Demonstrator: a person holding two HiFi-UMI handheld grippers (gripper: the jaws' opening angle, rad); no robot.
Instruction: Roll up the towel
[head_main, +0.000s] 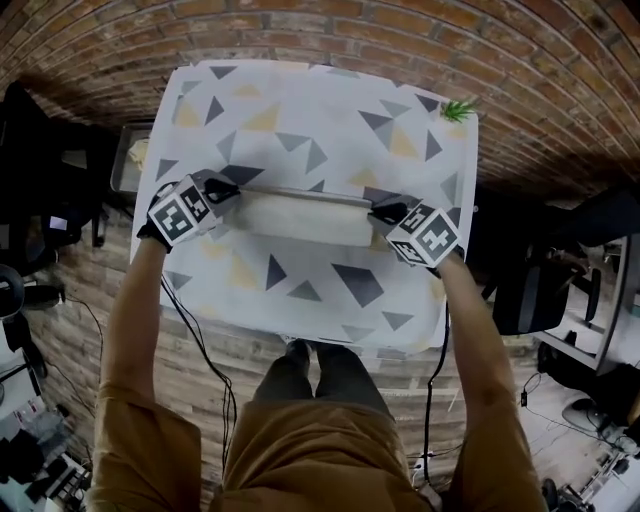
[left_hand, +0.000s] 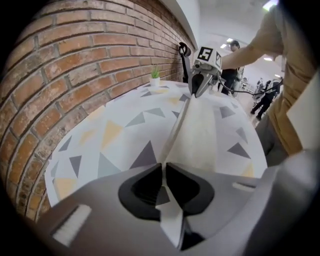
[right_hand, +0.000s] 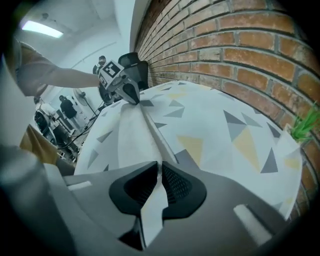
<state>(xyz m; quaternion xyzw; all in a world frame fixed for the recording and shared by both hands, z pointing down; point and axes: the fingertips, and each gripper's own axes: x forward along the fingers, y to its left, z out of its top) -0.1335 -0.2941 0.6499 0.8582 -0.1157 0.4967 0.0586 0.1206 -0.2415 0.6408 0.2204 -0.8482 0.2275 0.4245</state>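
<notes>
A whitish towel (head_main: 300, 215) lies as a long narrow band across the middle of the table, over the triangle-patterned cloth (head_main: 320, 110). Its far edge is stretched taut between my two grippers. My left gripper (head_main: 226, 192) is shut on the towel's left end; in the left gripper view the jaws (left_hand: 164, 176) pinch a corner of the fabric, and the towel (left_hand: 200, 132) runs away to the right gripper (left_hand: 200, 84). My right gripper (head_main: 386, 210) is shut on the right end, where the right gripper view shows cloth between the jaws (right_hand: 159, 176).
A small green plant (head_main: 458, 108) stands at the table's far right corner, against the brick wall (head_main: 320, 30). A tray (head_main: 130, 160) sits off the table's left edge. A dark chair (head_main: 530, 290) stands to the right. Cables hang at the near edge.
</notes>
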